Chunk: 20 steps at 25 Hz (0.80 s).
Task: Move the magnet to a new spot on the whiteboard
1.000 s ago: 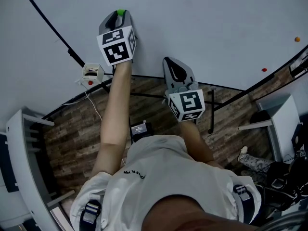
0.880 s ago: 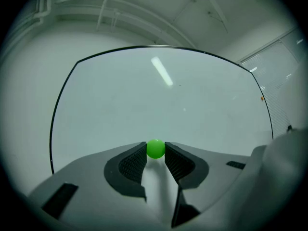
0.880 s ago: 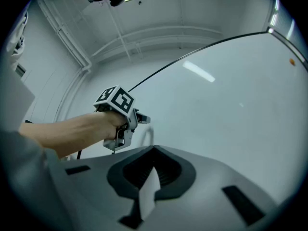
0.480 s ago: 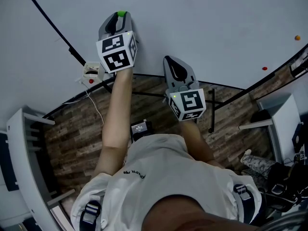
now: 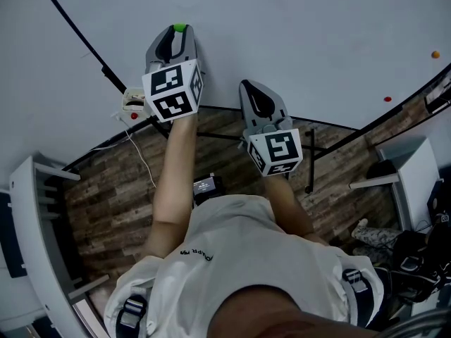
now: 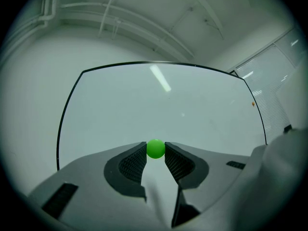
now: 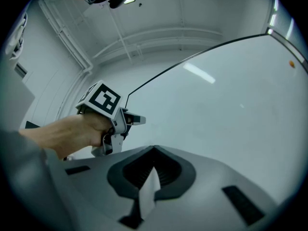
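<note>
Small round green magnet (image 5: 180, 27) sits pinched at the very tips of the left gripper (image 5: 177, 34), up against the big white whiteboard (image 5: 303, 27), left of centre in the head view. In the left gripper view the magnet (image 6: 155, 148) fills the gap between the two ribbed pads, both pressing on it. The jaws stand moderately apart, only as wide as the ball. Can't tell if the magnet touches the board face or is lifted just off it.

Just changed: the left gripper with the magnet has slid nearer the person and a touch right in the head view compared with a second ago. The magnet stays in the grip the whole way. Judgement: the carry is under way and the magnet has left its old spot. It's not yet set down and released.

Right gripper (image 5: 250, 89) hangs right of the left one, nearer the person, with its jaws closed together on nothing, as the right gripper view (image 7: 154, 149) shows. It's in the same place as in the earlier frames.

Also unmoved are the tiny orange dot magnet (image 5: 435, 55) and tiny red dot magnet (image 5: 387, 101) at far right on the board, well apart from the green one. The small white box with a red button (image 5: 135, 101) is just left of the left gripper.
</note>
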Each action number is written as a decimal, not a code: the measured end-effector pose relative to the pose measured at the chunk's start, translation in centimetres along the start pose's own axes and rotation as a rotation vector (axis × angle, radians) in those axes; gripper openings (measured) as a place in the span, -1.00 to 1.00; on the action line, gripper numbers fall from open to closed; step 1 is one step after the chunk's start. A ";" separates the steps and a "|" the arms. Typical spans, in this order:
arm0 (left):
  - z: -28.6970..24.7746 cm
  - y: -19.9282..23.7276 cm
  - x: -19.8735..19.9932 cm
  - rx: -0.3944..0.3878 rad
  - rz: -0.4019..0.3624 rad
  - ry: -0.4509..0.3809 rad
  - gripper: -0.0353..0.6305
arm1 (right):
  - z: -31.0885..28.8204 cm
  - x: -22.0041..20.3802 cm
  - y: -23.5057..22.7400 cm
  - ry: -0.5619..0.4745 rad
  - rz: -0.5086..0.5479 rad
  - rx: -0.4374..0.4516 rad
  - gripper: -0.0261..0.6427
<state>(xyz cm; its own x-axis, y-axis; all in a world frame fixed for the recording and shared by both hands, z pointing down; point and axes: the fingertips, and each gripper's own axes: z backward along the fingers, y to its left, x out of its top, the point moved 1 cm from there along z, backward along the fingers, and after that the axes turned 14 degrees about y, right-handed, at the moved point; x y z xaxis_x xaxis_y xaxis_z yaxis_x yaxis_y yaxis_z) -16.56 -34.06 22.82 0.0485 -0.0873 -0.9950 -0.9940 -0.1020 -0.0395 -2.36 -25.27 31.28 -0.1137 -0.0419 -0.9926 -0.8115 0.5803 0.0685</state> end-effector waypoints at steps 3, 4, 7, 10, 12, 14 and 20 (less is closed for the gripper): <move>0.7 -0.1 -0.5 0.004 0.013 -0.005 -0.53 | 0.0 0.0 0.2 0.001 0.002 0.003 -0.91; 0.9 -0.1 -0.7 0.006 0.014 -0.004 -0.53 | 0.0 0.0 0.2 0.002 0.002 0.004 -0.91; 1.2 -0.2 -1.3 0.006 0.022 0.003 -0.53 | 0.0 0.0 0.2 0.003 0.001 0.004 -0.91; 1.8 -0.2 -1.6 0.003 0.029 0.000 -0.53 | 0.0 0.1 0.2 -0.001 0.001 0.001 -0.91; 2.4 -0.2 -1.5 0.004 0.028 -0.007 -0.53 | 0.1 0.3 0.4 -0.004 0.002 -0.001 -0.91; 3.1 -0.3 -1.4 0.003 0.027 -0.015 -0.53 | 0.4 0.4 0.5 -0.007 0.003 -0.005 -0.91; 4.8 -1.0 -1.6 -0.005 0.025 -0.027 -0.53 | 0.7 0.7 0.7 -0.012 0.007 -0.008 -0.91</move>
<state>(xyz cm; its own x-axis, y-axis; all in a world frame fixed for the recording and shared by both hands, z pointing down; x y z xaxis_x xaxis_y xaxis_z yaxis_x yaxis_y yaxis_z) -16.09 -29.04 23.99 0.0204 -0.0627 -0.9978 -0.9943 -0.1055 -0.0137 -2.60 -24.31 30.52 -0.1120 -0.0280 -0.9933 -0.8153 0.5741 0.0758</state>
